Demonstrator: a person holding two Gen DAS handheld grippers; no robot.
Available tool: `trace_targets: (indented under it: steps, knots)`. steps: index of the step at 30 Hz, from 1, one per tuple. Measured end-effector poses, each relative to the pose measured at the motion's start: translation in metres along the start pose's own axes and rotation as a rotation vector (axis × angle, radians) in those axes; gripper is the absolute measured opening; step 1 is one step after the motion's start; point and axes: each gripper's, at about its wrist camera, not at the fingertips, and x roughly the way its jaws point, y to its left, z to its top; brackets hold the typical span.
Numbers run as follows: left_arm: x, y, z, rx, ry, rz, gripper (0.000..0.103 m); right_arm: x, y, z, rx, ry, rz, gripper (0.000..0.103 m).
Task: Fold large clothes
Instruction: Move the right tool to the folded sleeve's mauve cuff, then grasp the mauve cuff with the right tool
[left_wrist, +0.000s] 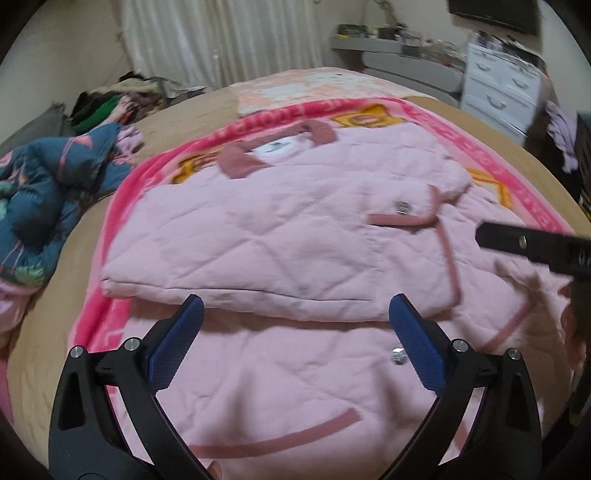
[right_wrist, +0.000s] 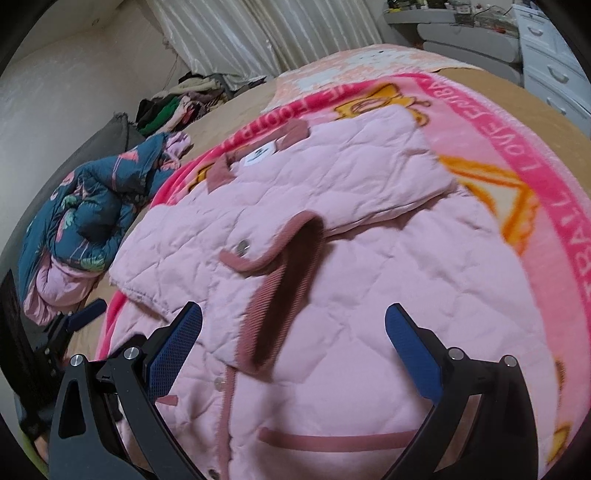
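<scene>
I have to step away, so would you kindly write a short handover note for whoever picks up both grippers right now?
Left gripper: open, nothing between the jaws, hovering over the pink quilted jacket.
Right gripper: open, empty, above the jacket's front opening.
Where things are: the jacket lies on the pink printed blanket on the bed, collar at the far end. A dark floral garment sits crumpled to the left.
Done: both sleeves appear folded in across the body.
Left: probably fold the near hem up toward the collar, then smooth the bundle.
</scene>
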Motion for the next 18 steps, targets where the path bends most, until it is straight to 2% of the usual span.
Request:
trace_targets:
  steps: [7,11,16,18]
  knots:
    - [-0.005,0.043,-0.003,-0.087,-0.017,0.037,0.094,0.034,0.022,-0.003,0.026,0.063,0.022,0.098]
    - [-0.004,0.062,-0.007,-0.130,-0.021,0.052,0.094,0.051,0.027,-0.009,0.038,0.089,0.005,0.091]
    - [0.002,0.080,-0.014,-0.183,-0.013,0.050,0.094,0.064,0.025,-0.014,0.082,0.088,-0.002,0.089]
    - [0.005,0.085,-0.016,-0.199,-0.012,0.049,0.094,0.065,0.023,-0.014,0.095,0.072,-0.004,0.081]
